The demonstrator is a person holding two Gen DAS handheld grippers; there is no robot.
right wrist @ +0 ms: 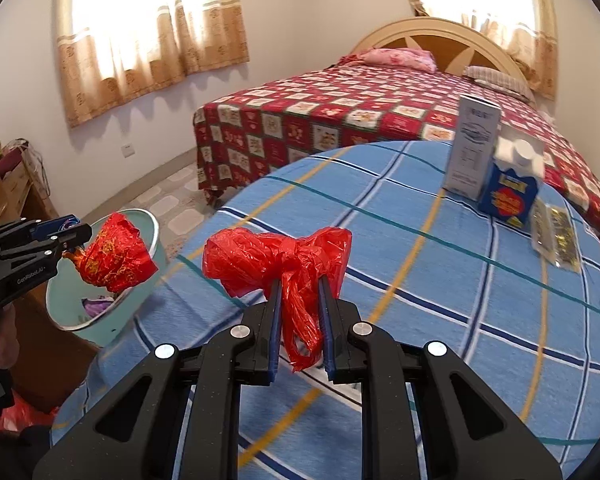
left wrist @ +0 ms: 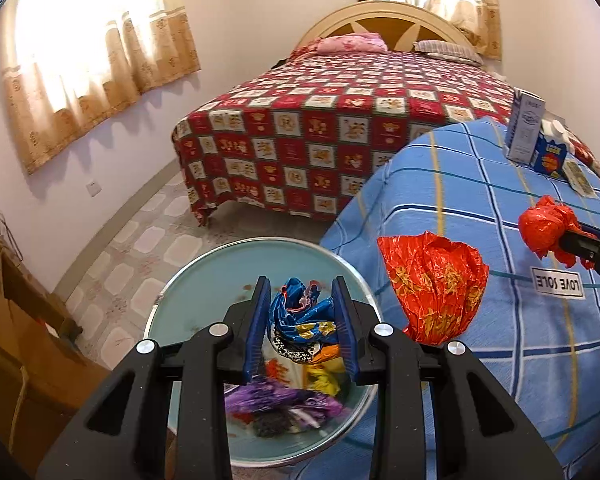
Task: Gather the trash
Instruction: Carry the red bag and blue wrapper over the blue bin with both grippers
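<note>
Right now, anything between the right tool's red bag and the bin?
Yes. The crumpled red-and-gold wrapper sits at the bin's near rim, and the left tool, shut on a blue wrapper, hangs over the opening. The red bag has to pass both.

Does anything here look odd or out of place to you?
Mostly the red-and-gold foil wrapper stands crumpled at the blue blanket's edge, beside the bin rather than in it. The cartons stand upright; nothing is spilled.

Glaring backlit windows [left wrist: 88,28], fisheye-warped edges
</note>
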